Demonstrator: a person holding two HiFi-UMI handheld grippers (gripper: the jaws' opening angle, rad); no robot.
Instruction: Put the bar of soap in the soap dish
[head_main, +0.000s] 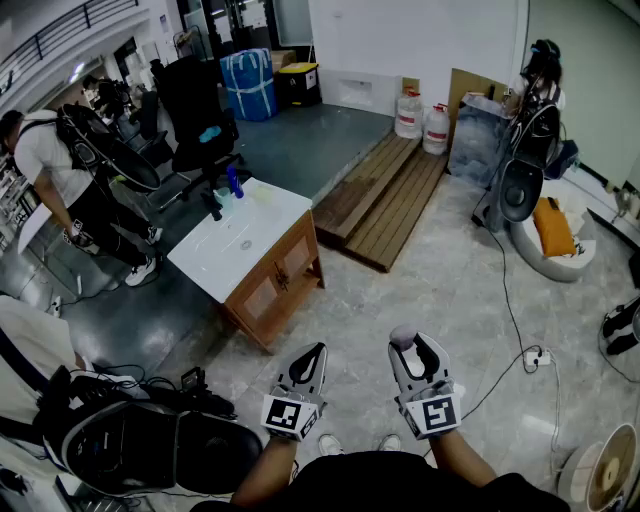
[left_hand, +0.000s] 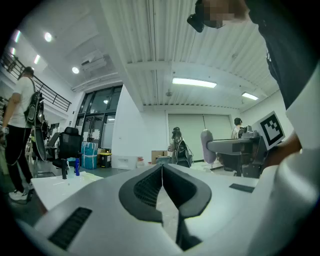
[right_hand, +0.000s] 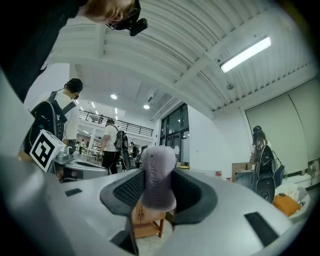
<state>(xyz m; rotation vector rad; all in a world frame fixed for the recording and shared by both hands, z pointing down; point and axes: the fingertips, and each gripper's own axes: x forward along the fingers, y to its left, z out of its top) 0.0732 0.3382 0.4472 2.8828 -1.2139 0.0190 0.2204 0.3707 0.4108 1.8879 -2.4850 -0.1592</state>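
We find all 3 views evenly bright. The left gripper view shows a ceiling strip light at 12 o'clock and round spots at 10 o'clock; the right gripper view shows a tube light at 1 o'clock. Both bend lines and go black at the corners. The bar of soap, close to the lens, is soft. The white countertop glares.

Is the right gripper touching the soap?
Touching. The right gripper view shows the right gripper with both jaws pressed against the soap, with no gap on either side.
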